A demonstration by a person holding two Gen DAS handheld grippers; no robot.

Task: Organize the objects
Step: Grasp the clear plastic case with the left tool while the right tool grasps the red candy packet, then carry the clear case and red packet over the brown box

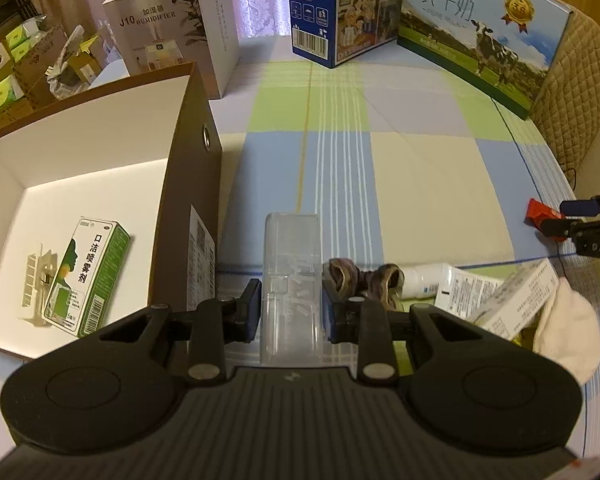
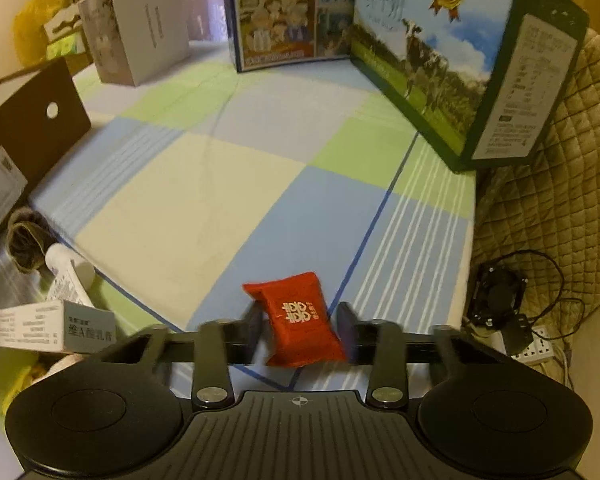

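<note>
Right now your left gripper (image 1: 287, 312) pinches a clear plastic case (image 1: 291, 280) at the lower centre of the left wrist view — both pads press against its long sides, and the case stands out ahead of the fingers over the checked cloth (image 1: 400, 168). To the left of it sits an open box (image 1: 100, 152), white inside and brown outside, with a green-and-white spray carton (image 1: 88, 276) lying on its floor beside a small white cardboard insert (image 1: 38, 280). Just right of your left fingers lies a brown patterned hair tie (image 1: 364, 280), then a white tube (image 1: 428, 282), a white medicine carton (image 1: 516, 300) and a pale sock (image 1: 568, 336) toward the lower right. In the right wrist view your right gripper (image 2: 300, 326) has a red candy packet (image 2: 298, 320) between its fingers at the lower centre; the jaws are drawn in close on either side of it, and motion blur hides whether the pads actually press it. The same packet shows at the right edge of the left wrist view, at the tip of the other gripper. Along the top of both views stand a humidifier box (image 1: 172, 40), a blue carton (image 1: 332, 12) and a milk box (image 1: 484, 36) printed with a cow — all upright at the far end of the cloth. A quilted beige cover (image 2: 560, 152) fills the right side, with a power strip (image 2: 536, 344) and cables below it.
</note>
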